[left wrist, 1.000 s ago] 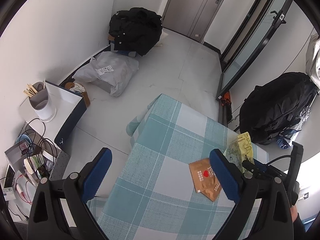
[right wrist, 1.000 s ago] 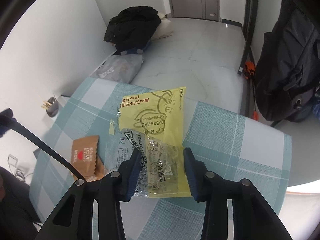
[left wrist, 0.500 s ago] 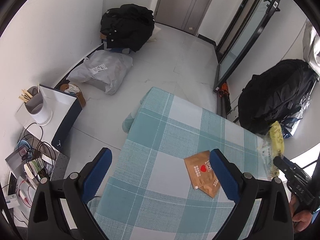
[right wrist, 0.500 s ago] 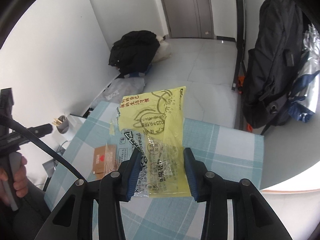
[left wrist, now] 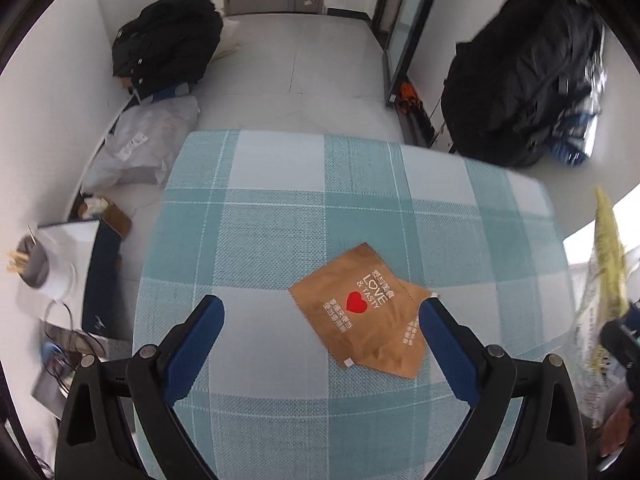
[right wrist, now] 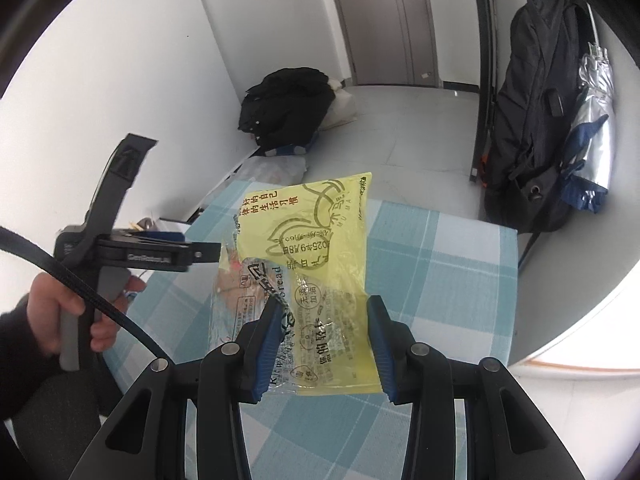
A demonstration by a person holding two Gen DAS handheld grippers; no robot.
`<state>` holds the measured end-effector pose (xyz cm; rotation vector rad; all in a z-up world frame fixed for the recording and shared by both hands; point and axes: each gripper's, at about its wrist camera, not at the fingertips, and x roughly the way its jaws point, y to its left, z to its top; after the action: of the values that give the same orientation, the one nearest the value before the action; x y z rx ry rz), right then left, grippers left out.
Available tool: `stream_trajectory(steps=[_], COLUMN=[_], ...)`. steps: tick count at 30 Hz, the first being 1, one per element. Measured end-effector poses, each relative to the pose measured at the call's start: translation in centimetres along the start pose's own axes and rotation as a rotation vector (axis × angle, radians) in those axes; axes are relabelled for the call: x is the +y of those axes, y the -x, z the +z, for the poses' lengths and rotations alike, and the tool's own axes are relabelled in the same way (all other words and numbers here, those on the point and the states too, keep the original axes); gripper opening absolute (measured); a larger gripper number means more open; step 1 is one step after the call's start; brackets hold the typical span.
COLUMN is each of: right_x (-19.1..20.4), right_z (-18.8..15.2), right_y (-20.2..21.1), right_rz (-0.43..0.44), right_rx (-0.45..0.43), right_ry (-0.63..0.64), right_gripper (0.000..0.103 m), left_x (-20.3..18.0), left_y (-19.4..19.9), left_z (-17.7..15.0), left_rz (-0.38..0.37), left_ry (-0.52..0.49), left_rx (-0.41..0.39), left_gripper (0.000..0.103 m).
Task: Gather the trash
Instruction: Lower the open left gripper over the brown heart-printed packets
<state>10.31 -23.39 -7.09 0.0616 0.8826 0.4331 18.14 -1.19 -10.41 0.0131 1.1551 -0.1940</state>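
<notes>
A bench [left wrist: 280,208] under a teal checked cloth is filling the small white room. The left gripper [left wrist: 320,330], jaws spread and empty, is hanging over the brown sachet [left wrist: 360,312], which is lying just ahead toward its right jaw, long axis diagonal, reading "LOVE & TASTY". The right gripper [right wrist: 324,340] is pinching the yellow bread wrapper [right wrist: 308,240], reading "MUMA", above the bench.
</notes>
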Motion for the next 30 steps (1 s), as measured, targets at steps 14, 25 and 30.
stream_trajectory(steps=[14, 25, 30], right_x=[-2.4, -3.5, -3.8], right_z=[-1.5, -1.4, -1.6], right_y=[2.0, 3.5, 3.8], right_rz=[0.012, 0.015, 0.011], right_rx=[-0.021, -0.062, -0.063], right_ry=[-0.047, -0.087, -0.106], right_gripper=[0.041, 0.041, 0.041], left_x=[1.9, 1.9, 1.0], left_y=[-2.2, -2.3, -3.4], left_z=[-0.5, 0.4, 1.1], left_rz=[0.143, 0.038, 0.002], left_ry=[0.043, 0.104, 0.131], left_rx=[0.108, 0.142, 0.194], left_gripper=[0.098, 0.098, 0.098])
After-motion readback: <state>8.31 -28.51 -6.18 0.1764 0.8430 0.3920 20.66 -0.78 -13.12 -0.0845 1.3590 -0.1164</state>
